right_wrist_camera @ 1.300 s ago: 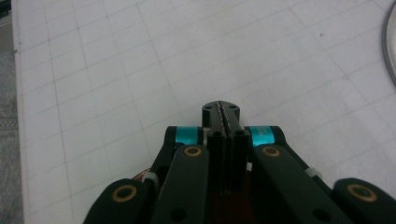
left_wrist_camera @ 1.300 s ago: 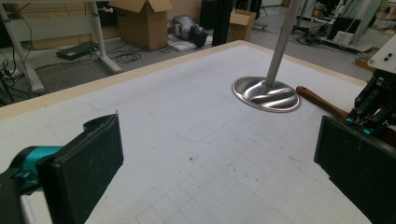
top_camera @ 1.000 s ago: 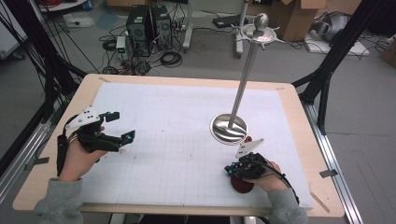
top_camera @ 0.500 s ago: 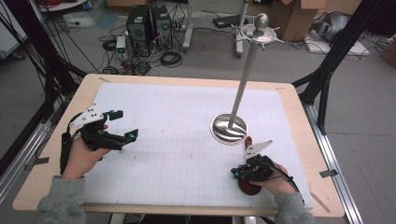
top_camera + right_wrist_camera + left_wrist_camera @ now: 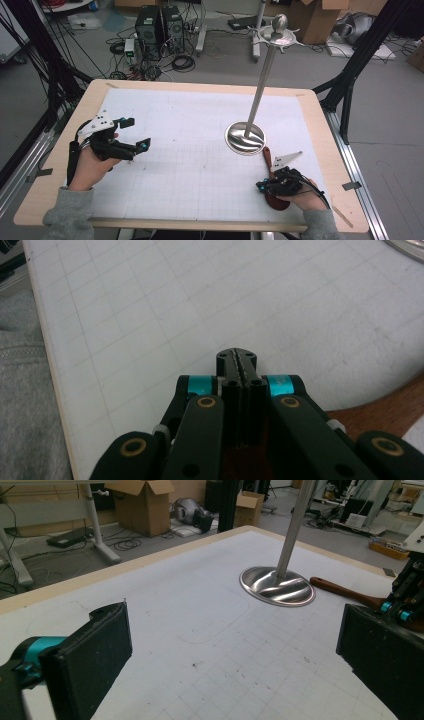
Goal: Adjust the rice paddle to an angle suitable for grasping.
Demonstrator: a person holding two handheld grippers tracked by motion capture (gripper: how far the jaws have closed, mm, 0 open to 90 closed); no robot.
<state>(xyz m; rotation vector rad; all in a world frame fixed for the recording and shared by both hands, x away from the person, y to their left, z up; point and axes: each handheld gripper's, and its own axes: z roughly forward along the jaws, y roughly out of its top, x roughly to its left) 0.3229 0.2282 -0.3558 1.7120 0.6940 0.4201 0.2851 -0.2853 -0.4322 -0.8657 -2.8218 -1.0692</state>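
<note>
My left gripper (image 5: 136,133) hovers over the left part of the white grid mat (image 5: 190,150), open and with nothing between its wide-set jaws (image 5: 235,650). My right gripper (image 5: 260,186) is low near the front right of the table, pointing left and shut; its pads (image 5: 242,365) meet with nothing between them. Beneath it lies a brown wooden paddle (image 5: 266,156), whose handle (image 5: 345,591) reaches toward the metal stand's round base (image 5: 245,138). The paddle's brown wood (image 5: 385,405) also lies beside the right gripper's linkage. The right gripper's body (image 5: 405,595) appears past the left one's far jaw.
A tall metal stand (image 5: 260,85) with a knob and hooks on top (image 5: 279,30) rises from the right half of the mat. The wooden table edge (image 5: 320,120) borders the mat. A grey sleeve (image 5: 25,390) is near the front edge. Computers, cables and boxes sit on the floor behind.
The right gripper has slid a little to the right along the front of the table, staying shut. The left gripper has stayed where it was, still open.
</note>
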